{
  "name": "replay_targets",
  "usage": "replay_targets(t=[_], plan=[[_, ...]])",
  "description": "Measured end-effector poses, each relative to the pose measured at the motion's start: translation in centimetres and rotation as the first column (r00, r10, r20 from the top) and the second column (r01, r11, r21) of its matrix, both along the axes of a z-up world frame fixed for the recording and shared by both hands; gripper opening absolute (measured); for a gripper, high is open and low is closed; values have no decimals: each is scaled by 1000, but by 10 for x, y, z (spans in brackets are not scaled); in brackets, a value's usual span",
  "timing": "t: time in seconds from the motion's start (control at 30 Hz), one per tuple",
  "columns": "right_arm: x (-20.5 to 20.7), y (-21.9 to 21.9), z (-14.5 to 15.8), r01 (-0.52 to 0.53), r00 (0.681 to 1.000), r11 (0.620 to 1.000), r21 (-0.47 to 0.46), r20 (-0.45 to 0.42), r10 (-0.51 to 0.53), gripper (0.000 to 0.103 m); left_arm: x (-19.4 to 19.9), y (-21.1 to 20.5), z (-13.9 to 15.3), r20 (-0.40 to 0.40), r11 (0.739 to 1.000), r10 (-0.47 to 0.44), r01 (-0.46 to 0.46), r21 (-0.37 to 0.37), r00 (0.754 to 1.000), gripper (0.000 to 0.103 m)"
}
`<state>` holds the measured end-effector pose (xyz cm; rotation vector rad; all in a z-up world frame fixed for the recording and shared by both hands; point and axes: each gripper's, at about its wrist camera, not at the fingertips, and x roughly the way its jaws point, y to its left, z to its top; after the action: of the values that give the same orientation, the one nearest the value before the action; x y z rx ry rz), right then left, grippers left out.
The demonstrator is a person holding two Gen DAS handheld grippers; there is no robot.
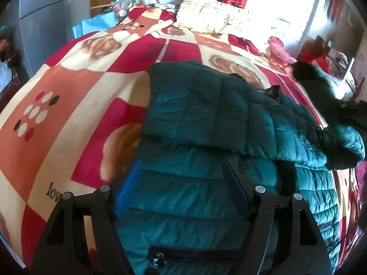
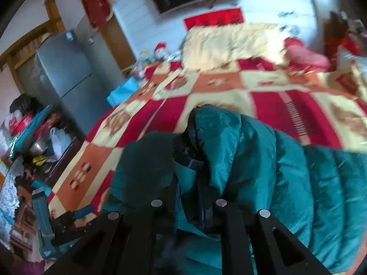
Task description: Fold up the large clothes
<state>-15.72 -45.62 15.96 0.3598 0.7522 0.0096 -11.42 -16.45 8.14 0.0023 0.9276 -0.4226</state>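
A dark teal quilted puffer jacket [image 1: 206,114] lies on the bed, one part folded over its body. My left gripper [image 1: 181,176] is open just above the jacket's lower part, its fingers wide apart and empty. In the right wrist view, my right gripper [image 2: 189,183] is shut on a bunched sleeve or edge of the jacket [image 2: 240,149] and holds it lifted over the bed. The right arm and the lifted fabric show blurred at the right edge of the left wrist view [image 1: 325,91].
The bed carries a red, orange and cream patterned blanket [image 1: 68,87], with a cream pillow [image 1: 206,16] and pink cloth [image 1: 278,48] at the far end. A grey fridge [image 2: 66,68] and a cluttered shelf [image 2: 29,137] stand left of the bed.
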Motion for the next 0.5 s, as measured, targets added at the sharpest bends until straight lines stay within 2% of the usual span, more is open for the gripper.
replay_targets(t=[0.2, 0.3, 0.33, 0.4, 0.43, 0.47, 0.5], plan=[[59, 57, -49, -78, 994, 994, 71, -77, 84, 13, 10, 17, -5, -29, 999, 37, -38, -38, 999, 73], [84, 79, -77, -107, 979, 988, 110, -163, 124, 13, 13, 23, -4, -39, 996, 46, -49, -79, 998, 73], [89, 82, -84, -111, 974, 985, 129, -182, 133, 16, 14, 25, -2, -47, 993, 42, -47, -108, 998, 73], [88, 81, -85, -120, 975, 980, 158, -167, 146, 47, 14, 26, 0, -57, 987, 32, -40, -157, 998, 73], [84, 79, -80, -136, 976, 971, 197, -140, 165, 68, 15, 25, 2, -61, 982, 28, -39, -186, 998, 73], [79, 78, -75, -145, 977, 965, 218, -122, 174, 74, 15, 23, 5, -61, 980, 25, -36, -195, 998, 73], [73, 76, -67, -153, 978, 963, 222, -103, 179, 74, 16, 20, 8, -60, 979, 19, -31, -203, 998, 73]])
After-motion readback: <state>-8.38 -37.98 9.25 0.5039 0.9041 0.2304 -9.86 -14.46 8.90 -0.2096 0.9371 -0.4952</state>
